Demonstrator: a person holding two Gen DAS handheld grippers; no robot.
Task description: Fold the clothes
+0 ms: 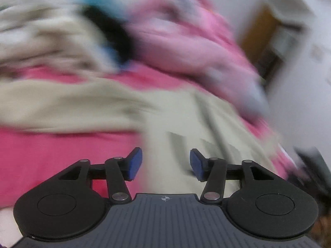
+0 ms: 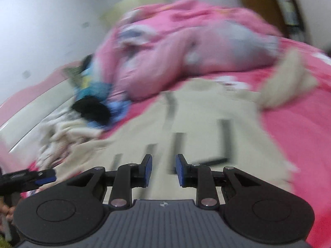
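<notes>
A cream garment with dark grey printed bars (image 2: 186, 124) lies spread on a pink bed sheet (image 2: 300, 136); it also shows in the left wrist view (image 1: 186, 124). My left gripper (image 1: 166, 163) is open and empty, hovering over the garment's near part. My right gripper (image 2: 163, 170) is open and empty above the garment's near edge. The left gripper (image 2: 44, 175) also shows at the far left of the right wrist view. Both views are blurred by motion.
A crumpled pink quilt (image 2: 186, 47) lies at the far side of the bed. Blue and black clothes (image 2: 95, 101) and pale patterned clothes (image 2: 62, 136) are piled at the left. A white wall (image 2: 41, 31) is behind, and a wooden door (image 1: 258, 33) shows at the right.
</notes>
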